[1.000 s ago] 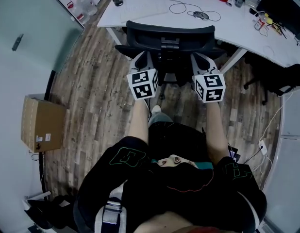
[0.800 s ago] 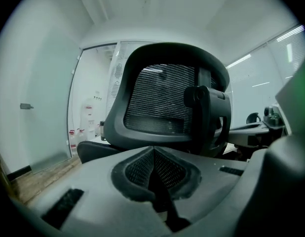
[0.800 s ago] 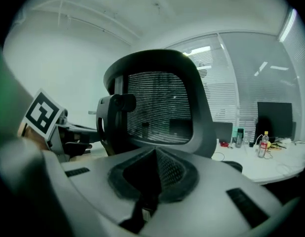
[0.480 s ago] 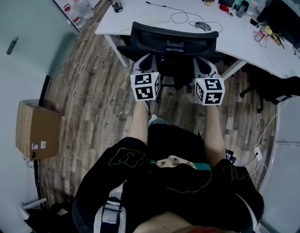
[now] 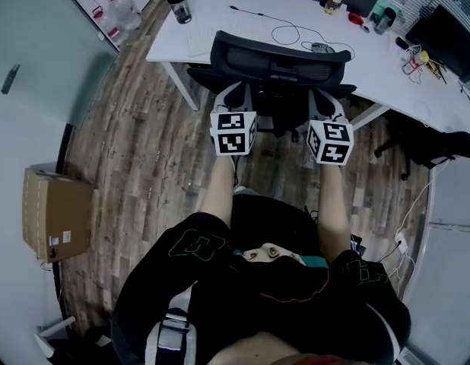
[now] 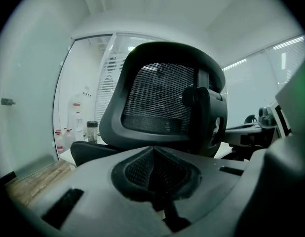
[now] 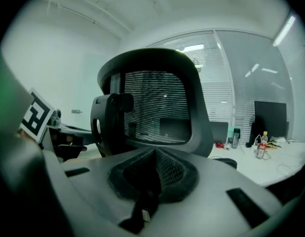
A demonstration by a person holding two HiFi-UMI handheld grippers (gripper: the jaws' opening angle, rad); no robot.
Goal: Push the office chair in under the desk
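jaws pressed together on both my left gripper (image 5: 232,96) and right gripper (image 5: 323,101), nothing between them, held level and side by side. straight ahead — equally near to each — stands the office chair (image 5: 277,61), its backrest square to me, one gripper off either side of its spine. beyond it lies the desk (image 5: 174,36), so i judge the push runs straight forward.

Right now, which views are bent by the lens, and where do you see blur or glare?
Head view: mild bending, the desk edge curves; even light, sharp. Left gripper view: strong fisheye with a dark round border; the left gripper is soft up close, the office chair sharper against bright walls. Right gripper view: same fisheye; bright blinds behind the office chair, green tint at the left edge.
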